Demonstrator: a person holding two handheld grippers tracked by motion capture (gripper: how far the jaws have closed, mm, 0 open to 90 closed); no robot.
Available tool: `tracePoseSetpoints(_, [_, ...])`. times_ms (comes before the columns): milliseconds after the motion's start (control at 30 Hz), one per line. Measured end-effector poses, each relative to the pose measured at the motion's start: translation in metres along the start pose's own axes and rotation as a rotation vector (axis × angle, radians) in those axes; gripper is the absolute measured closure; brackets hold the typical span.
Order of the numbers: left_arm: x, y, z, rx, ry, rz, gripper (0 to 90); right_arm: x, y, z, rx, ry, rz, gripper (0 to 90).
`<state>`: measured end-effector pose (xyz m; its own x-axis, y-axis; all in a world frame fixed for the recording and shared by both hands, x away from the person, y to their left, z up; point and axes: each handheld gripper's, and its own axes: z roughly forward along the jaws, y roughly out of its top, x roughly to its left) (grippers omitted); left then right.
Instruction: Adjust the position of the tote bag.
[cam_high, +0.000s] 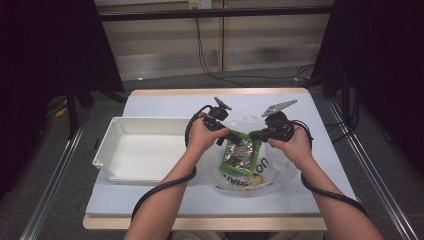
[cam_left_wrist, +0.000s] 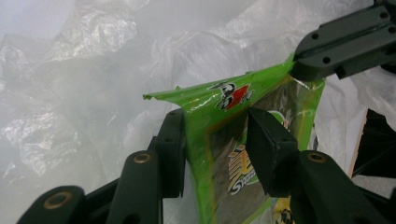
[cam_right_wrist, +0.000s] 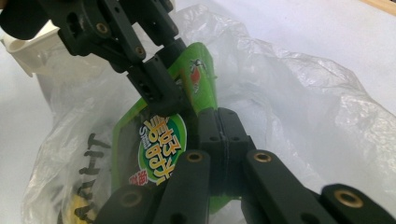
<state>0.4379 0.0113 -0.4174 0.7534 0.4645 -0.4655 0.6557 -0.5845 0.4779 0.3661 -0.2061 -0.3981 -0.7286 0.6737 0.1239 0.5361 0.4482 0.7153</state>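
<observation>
A green snack packet (cam_high: 241, 155) hangs upright over a clear plastic bag (cam_high: 280, 176) near the table's front middle. My right gripper (cam_right_wrist: 223, 126) is shut on the packet (cam_right_wrist: 163, 140) at its upper edge, the two jaws pressed together on the green film. In the left gripper view it pinches the packet's top right corner. My left gripper (cam_left_wrist: 217, 140) straddles the packet (cam_left_wrist: 219, 126) near its top left, one jaw on each side, with a gap showing between the pads and the film. In the high view both grippers meet above the packet, left gripper (cam_high: 231, 136) and right gripper (cam_high: 252, 134).
A white tray (cam_high: 115, 150) sits left of the bag on the pale blue table top (cam_high: 165, 102). The bag (cam_right_wrist: 299, 84) is crumpled and printed with black letters, and something yellow (cam_high: 255, 181) lies in its bottom. Cables trail from both grippers along the forearms.
</observation>
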Motion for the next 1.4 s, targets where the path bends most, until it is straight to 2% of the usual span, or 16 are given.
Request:
tracePoseSetpoints(100, [0.0, -0.001, -0.001, -0.009, 0.005, -0.007, 63.6, -0.001, 0.0, 0.001, 0.005, -0.005, 0.002, 90.0])
tracePoseSetpoints(133, [0.0, 0.0, -0.004, 0.027, 0.016, 0.022, 64.8, -0.001, 0.0, 0.001, 0.007, -0.01, -0.001, 90.0])
tracePoseSetpoints(167, [0.0, 0.0, -0.005, 0.026, 0.016, 0.03, 66.6, -0.001, 0.0, 0.002, 0.01, -0.016, 0.001, 90.0])
tracePoseSetpoints(333, [-0.004, 0.0, -0.008, 0.02, 0.038, 0.013, 71.9, -0.002, 0.001, 0.003, 0.007, -0.013, 0.002, 90.0])
tracePoseSetpoints(367, [-0.003, -0.001, -0.009, 0.025, 0.04, 0.034, 73.3, -0.002, 0.001, 0.003, 0.007, -0.018, 0.003, 90.0])
tracePoseSetpoints(633, [-0.004, -0.004, -0.013, -0.008, 0.044, -0.002, 80.1, -0.001, 0.001, 0.005, -0.012, -0.034, 0.025, 86.9])
tracePoseSetpoints(667, [-0.004, -0.005, -0.013, -0.016, 0.038, -0.014, 80.3, -0.001, 0.0, 0.006, -0.015, -0.03, 0.023, 85.0])
tracePoseSetpoints(733, [-0.002, -0.005, -0.016, -0.013, 0.045, 0.005, 80.6, -0.002, 0.0, 0.005, -0.032, -0.02, 0.052, 75.4])
tracePoseSetpoints(767, [-0.002, -0.006, -0.016, -0.019, 0.046, 0.012, 80.7, -0.002, -0.001, 0.004, -0.032, -0.025, 0.07, 75.0])
tracePoseSetpoints(800, [-0.004, -0.006, -0.015, -0.041, 0.047, -0.005, 80.7, -0.003, -0.003, 0.003, -0.035, -0.028, 0.071, 72.0])
tracePoseSetpoints(867, [-0.004, -0.006, -0.016, -0.047, 0.047, -0.003, 80.7, -0.004, -0.005, 0.002, -0.034, -0.043, 0.098, 61.3])
tracePoseSetpoints(1100, [-0.001, -0.008, -0.022, -0.065, 0.056, -0.004, 80.6, -0.01, -0.016, -0.001, 0.0, -0.081, 0.145, 50.1])
tracePoseSetpoints(1200, [-0.002, -0.008, -0.023, -0.065, 0.059, -0.006, 80.6, -0.012, -0.023, 0.002, 0.033, -0.062, 0.163, 50.3])
tracePoseSetpoints(1300, [-0.002, -0.009, -0.022, -0.069, 0.024, -0.006, 80.6, -0.011, -0.027, 0.008, 0.047, -0.023, 0.172, 53.4])
tracePoseSetpoints(1367, [-0.002, -0.008, -0.021, -0.058, 0.031, 0.005, 80.6, -0.01, -0.028, 0.012, 0.05, 0.019, 0.186, 61.9])
tracePoseSetpoints(1400, [-0.002, -0.008, -0.021, -0.053, 0.038, 0.008, 80.5, -0.009, -0.027, 0.014, 0.061, 0.007, 0.174, 64.1])
